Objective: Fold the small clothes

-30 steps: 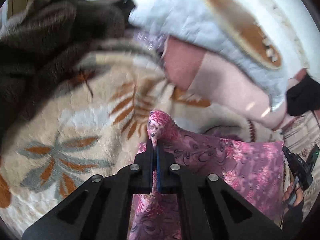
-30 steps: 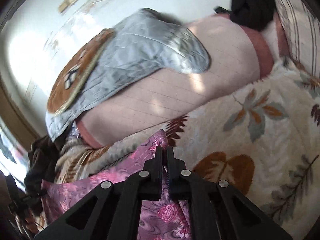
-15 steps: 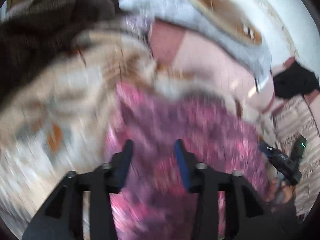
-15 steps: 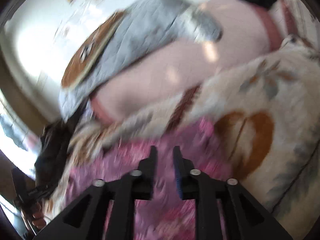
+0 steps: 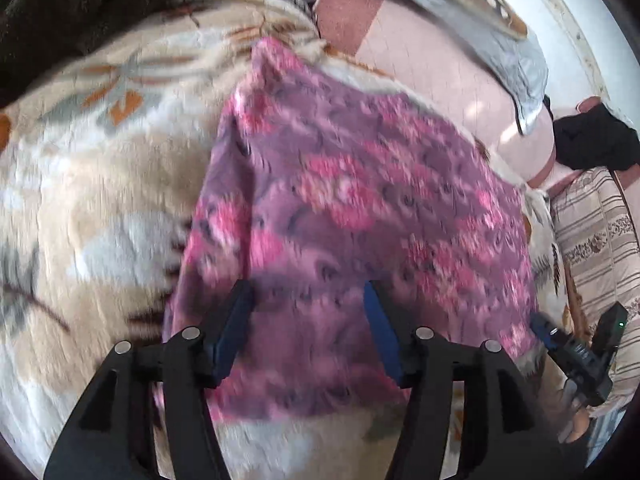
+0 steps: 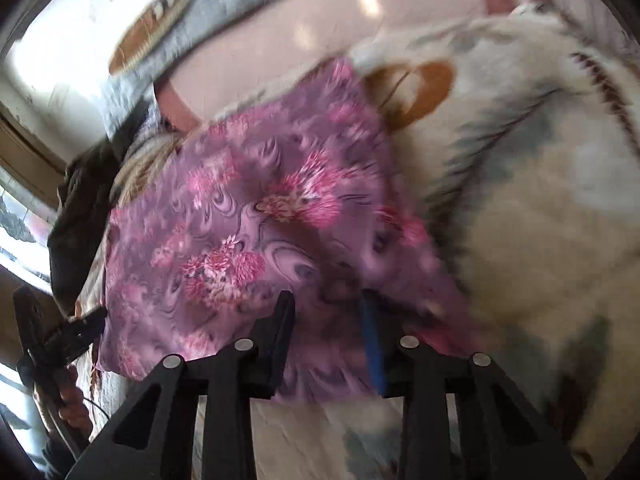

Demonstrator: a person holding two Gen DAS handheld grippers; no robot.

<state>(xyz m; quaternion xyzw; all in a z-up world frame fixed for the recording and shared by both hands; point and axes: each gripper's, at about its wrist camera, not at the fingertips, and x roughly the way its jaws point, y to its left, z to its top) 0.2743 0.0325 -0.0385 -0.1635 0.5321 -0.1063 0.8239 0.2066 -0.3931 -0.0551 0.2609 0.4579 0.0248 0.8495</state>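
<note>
**Both grippers opening over one pink cloth**

Count: one pink floral cloth (image 5: pixel 352 208), two grippers, one cream leaf-print blanket (image 5: pixel 100 200). Cloth lies flat on the blanket, centre frame in both views. Left gripper (image 5: pixel 308 300): jaws opening, nothing pinched, cloth beneath them. Right gripper (image 6: pixel 326 312): jaws opening, nothing gripped either. Pink pillow (image 5: pixel 440 72) at 1 o'clock, grey cover (image 5: pixel 512 60) on it. Both views motion-blurred; the cloth's near edge is hidden behind the gripper bodies.
</note>
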